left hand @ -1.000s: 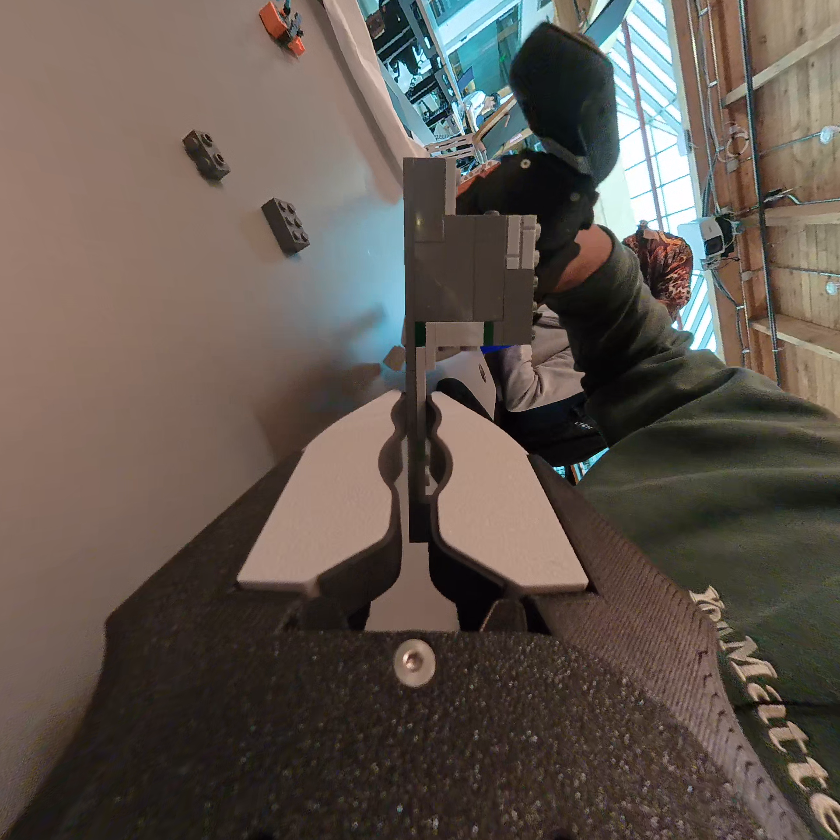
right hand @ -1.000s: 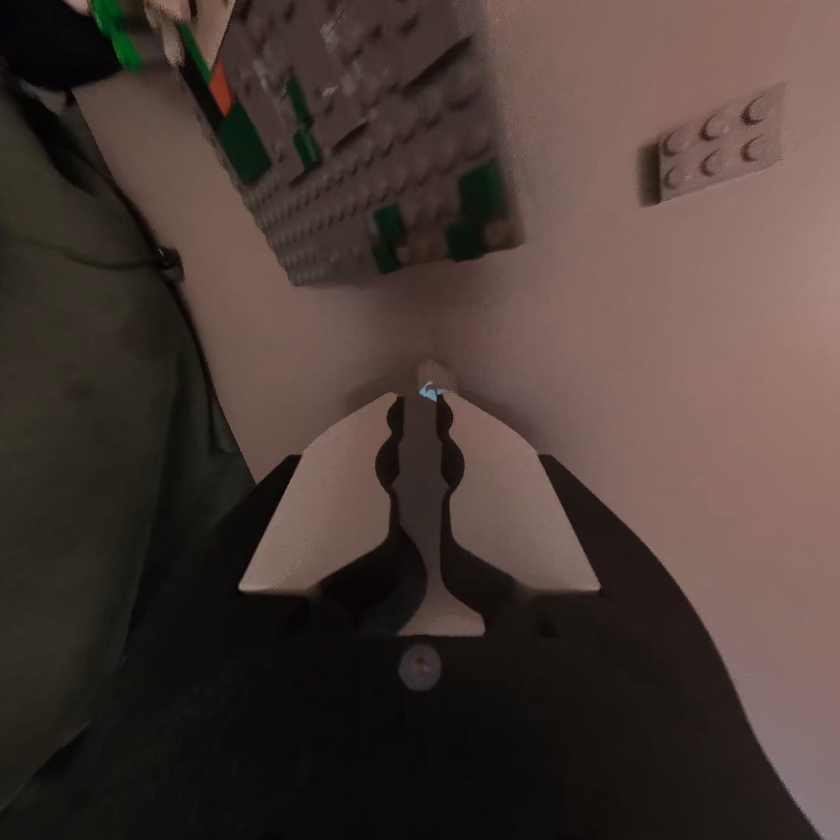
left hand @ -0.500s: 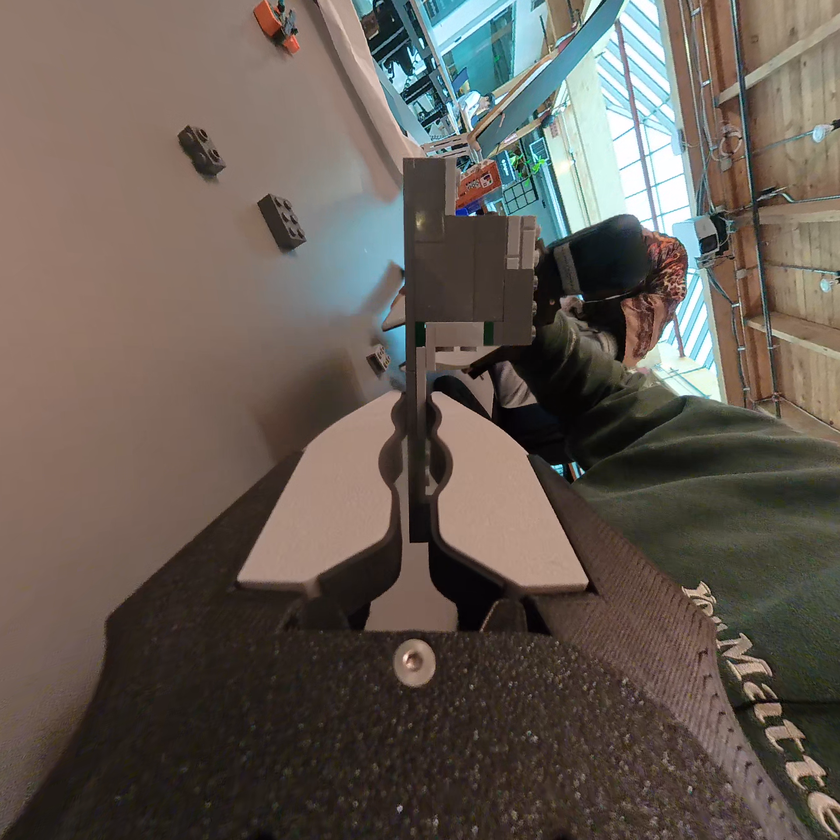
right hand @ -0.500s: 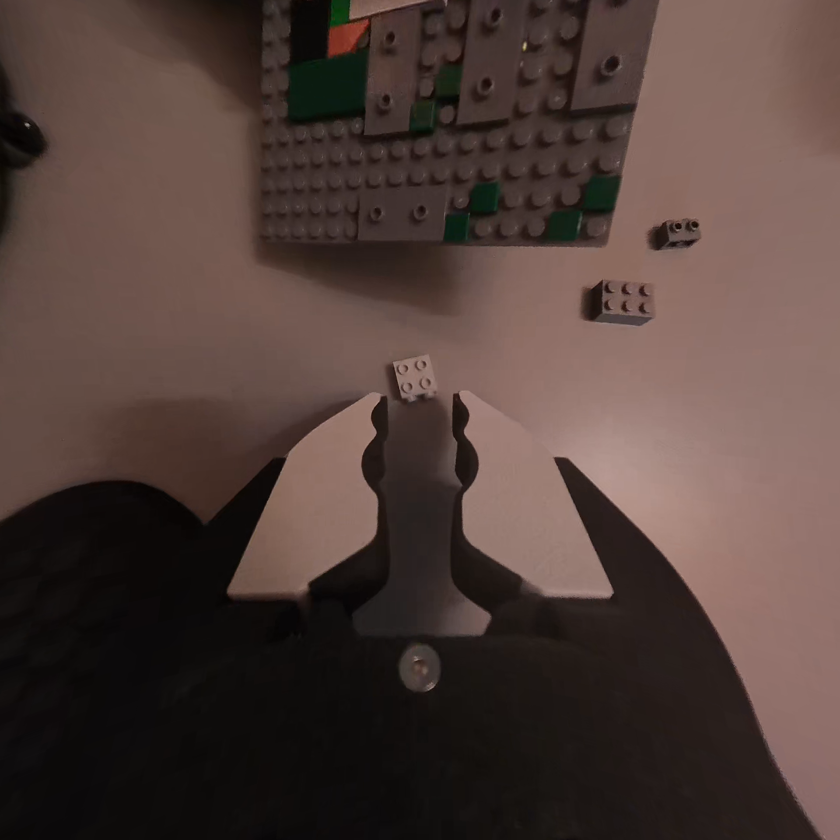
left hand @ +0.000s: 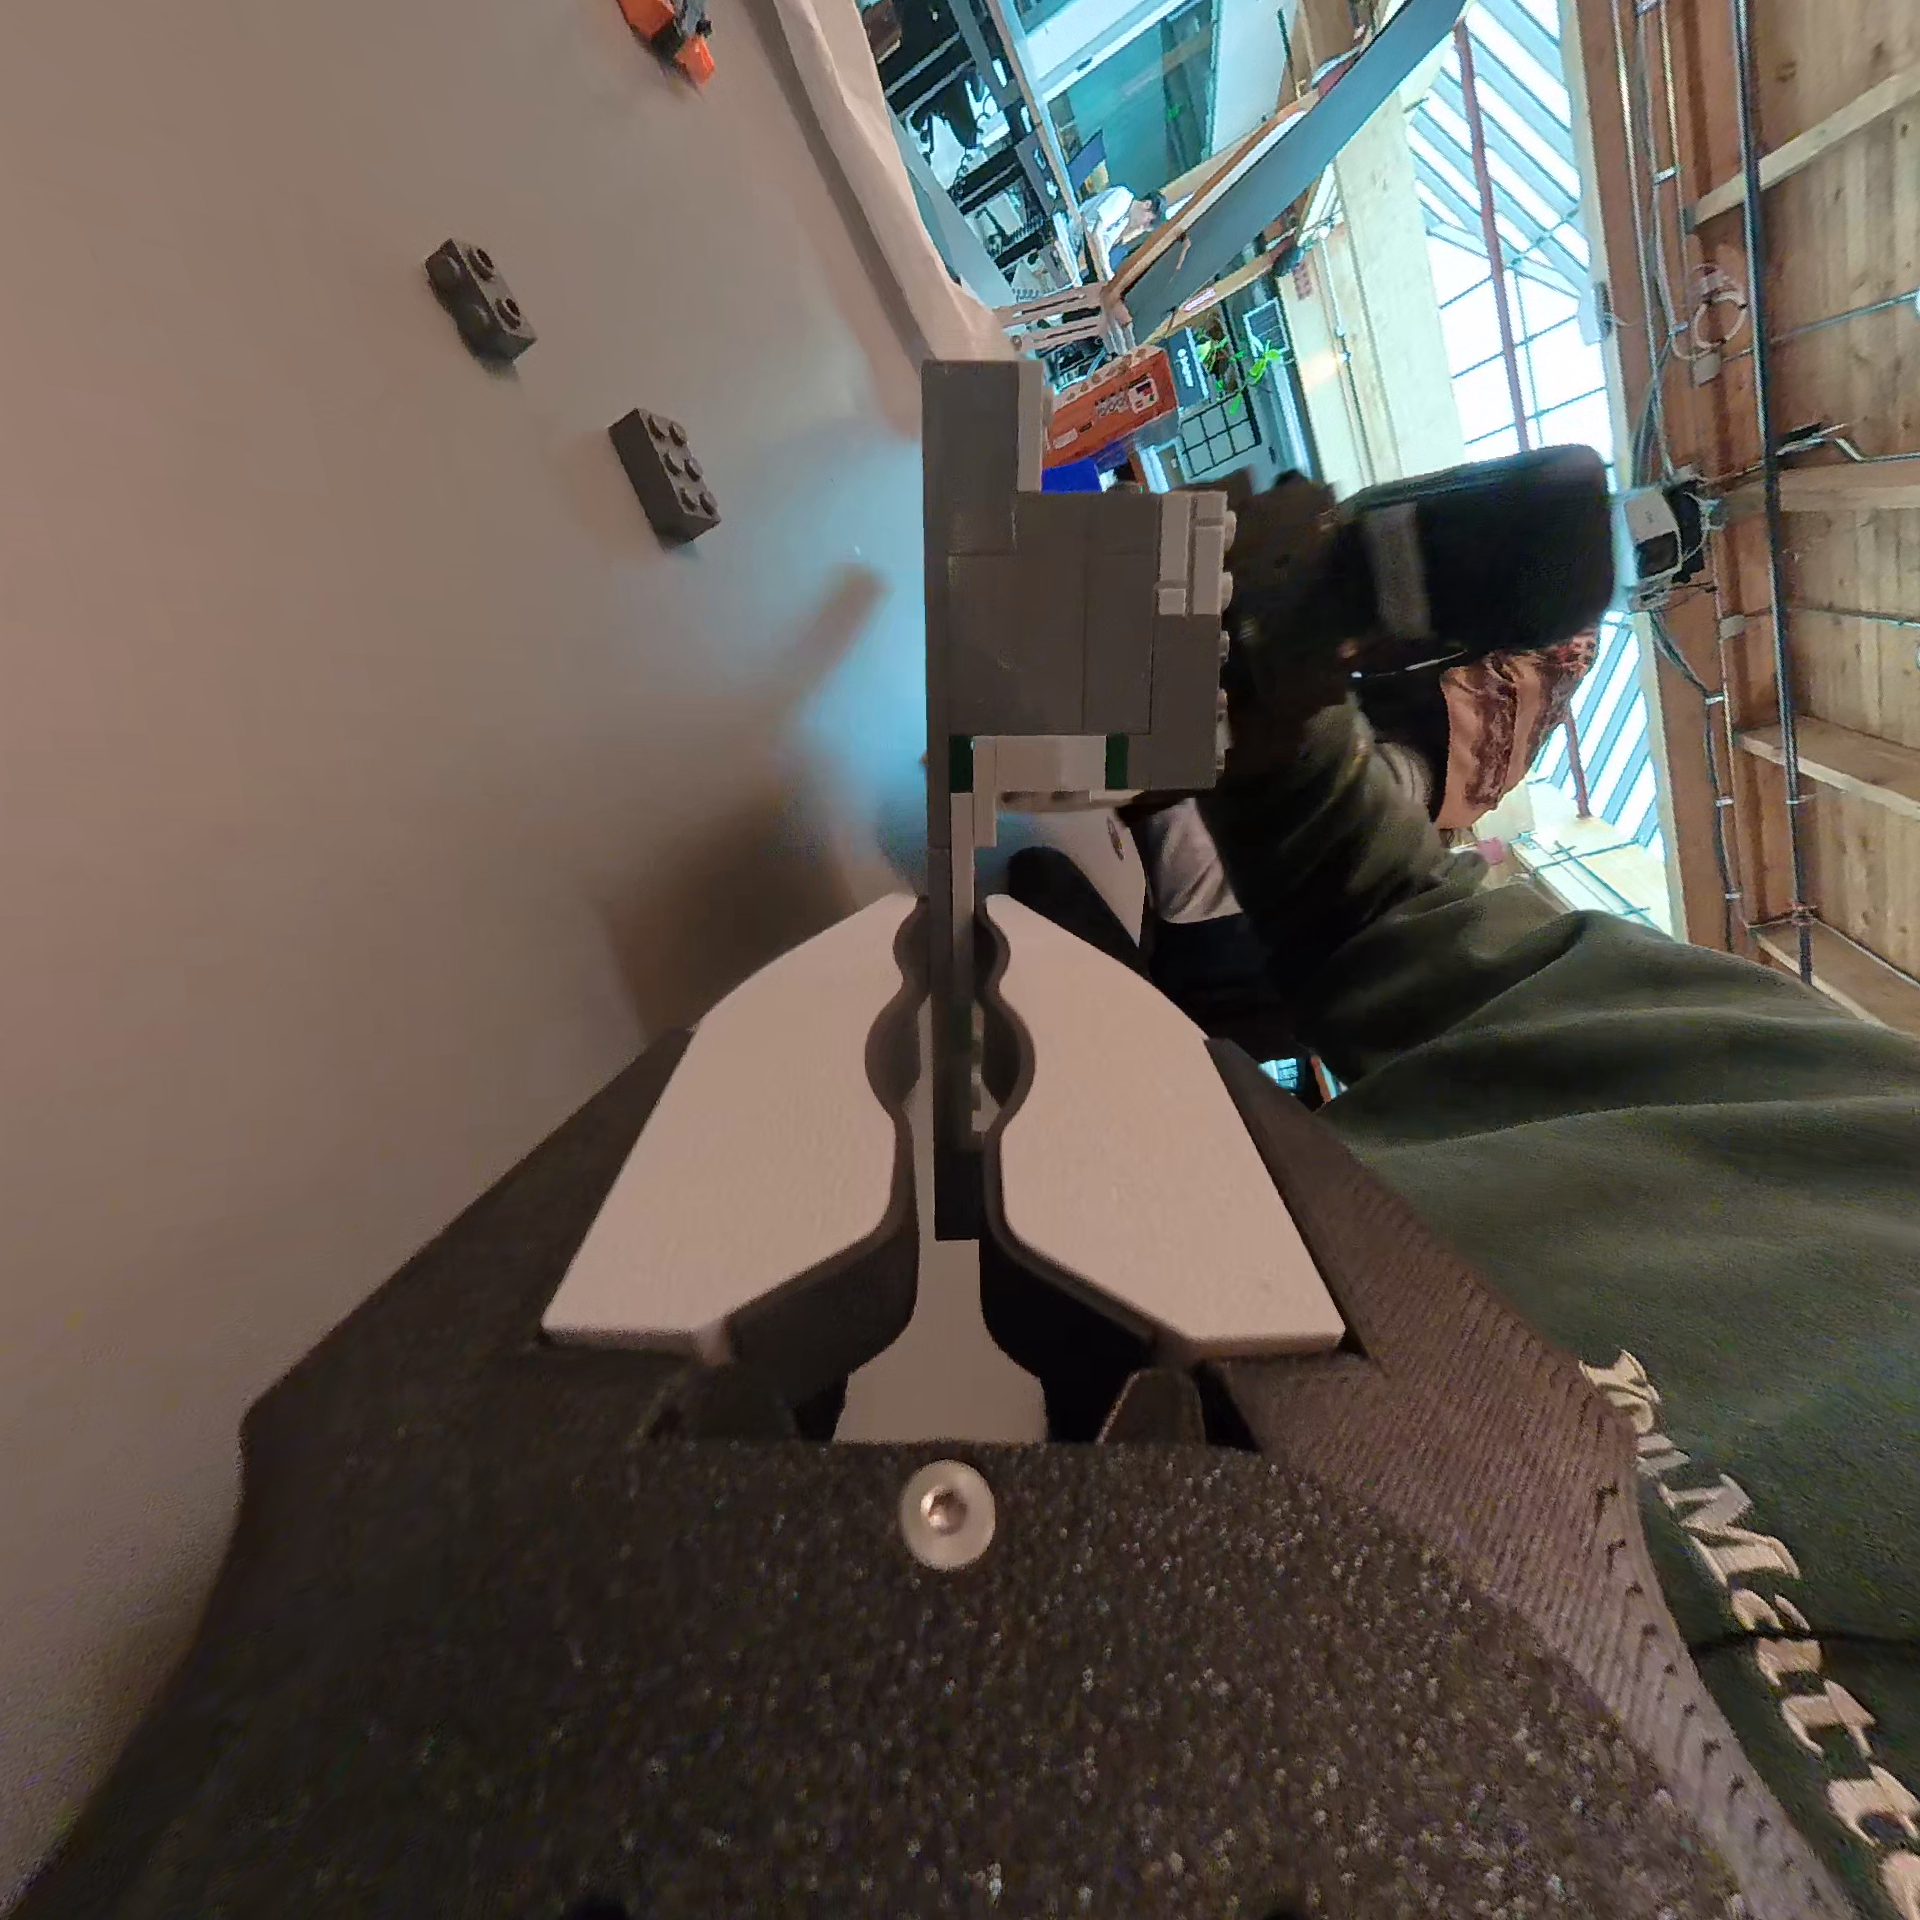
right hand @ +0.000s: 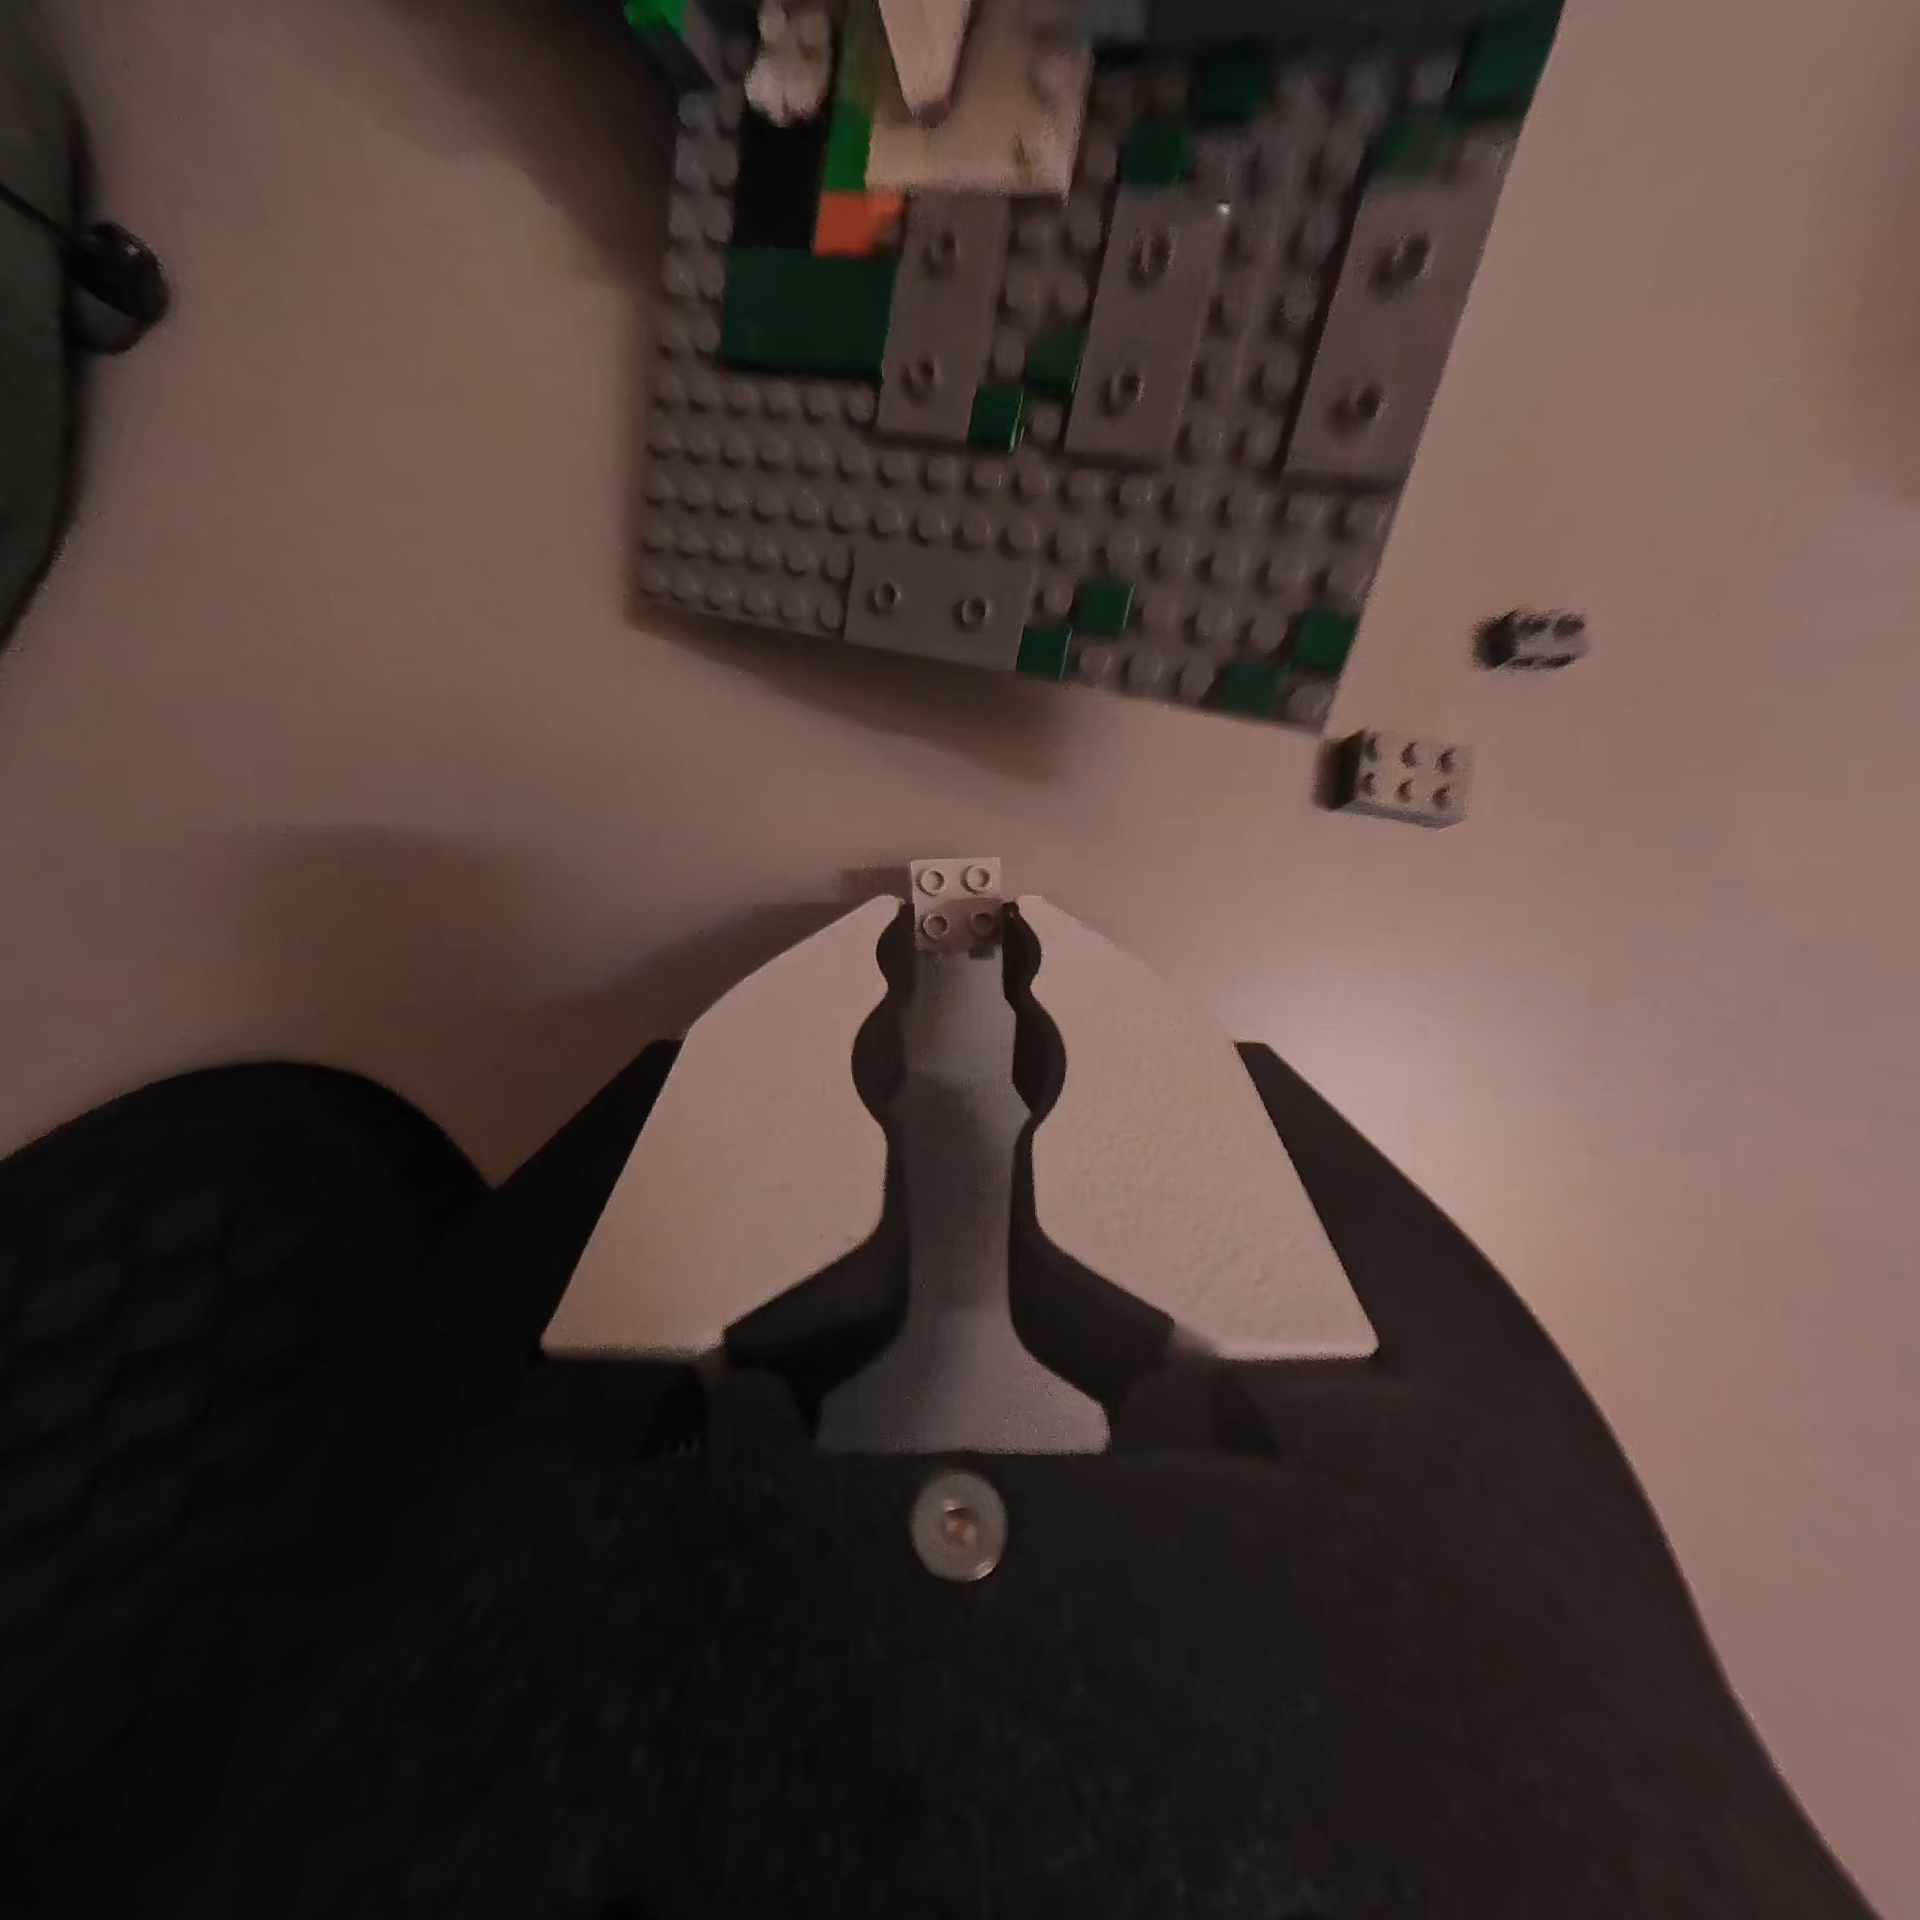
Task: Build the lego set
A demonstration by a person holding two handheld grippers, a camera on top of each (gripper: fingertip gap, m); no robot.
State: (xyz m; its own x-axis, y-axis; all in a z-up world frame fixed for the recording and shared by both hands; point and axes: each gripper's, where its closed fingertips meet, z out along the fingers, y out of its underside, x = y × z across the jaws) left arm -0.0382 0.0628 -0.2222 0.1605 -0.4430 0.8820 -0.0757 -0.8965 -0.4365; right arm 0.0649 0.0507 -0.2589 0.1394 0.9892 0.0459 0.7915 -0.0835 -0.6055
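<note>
Left tongs [left hand: 951, 920]: clamped tight on the edge of the grey studded Lego baseplate build [left hand: 1049, 623], which is held edge-on, clear of the pale surface [left hand: 312, 831].
Right tongs [right hand: 956, 914]: narrowly parted, with a small light-grey two-by-two Lego plate [right hand: 954, 902] between the tips; whether they pinch it, I cannot tell.
Baseplate build in right wrist view [right hand: 1039, 488]: beyond the small plate, carrying green, grey, black and orange pieces.
Loose bricks: a dark grey two-by-three brick [right hand: 1397, 779] just beside the baseplate's near corner; a smaller dark brick [right hand: 1536, 636] past it.
Sleeve: dark green fabric [left hand: 1558, 1143] beside the left tongs.
</note>
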